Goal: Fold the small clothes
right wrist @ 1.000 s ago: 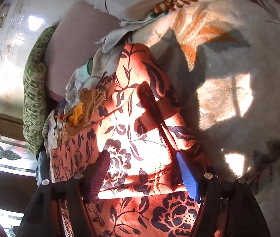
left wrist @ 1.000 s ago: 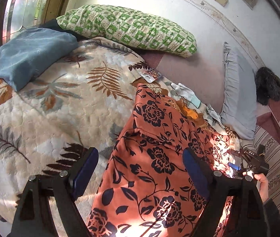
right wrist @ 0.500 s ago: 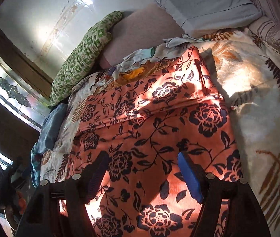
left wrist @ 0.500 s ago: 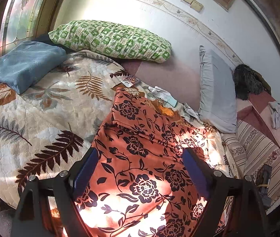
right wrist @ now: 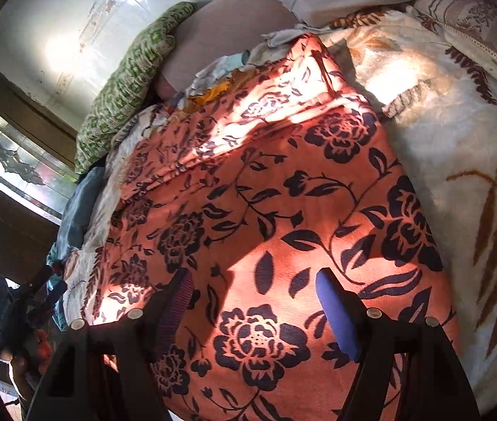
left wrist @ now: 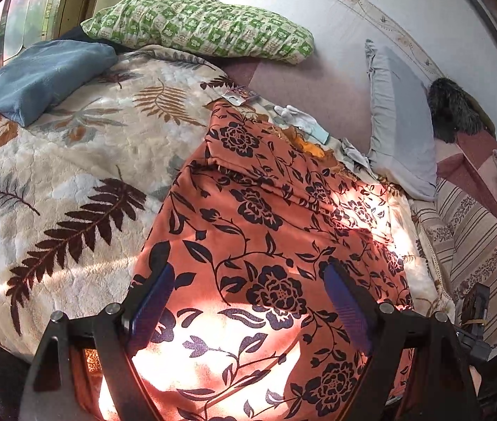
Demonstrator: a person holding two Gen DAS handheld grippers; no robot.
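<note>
Orange floral cloth (left wrist: pixel 276 231), partly folded

No readable text, labels, brands or numbers in either view. A small printed card or packet (left wrist: pixel 238 94) lies on the bed (left wrist: pixel 73 161) near the far edge of the floral cloth (left wrist: pixel 266 245), but its print is too small to read

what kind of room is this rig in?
Most likely a bedroom in a home. An orange floral garment lies spread on a bed covered by a leaf-print blanket, with a green patterned pillow and a grey pillow against the wall.
</note>
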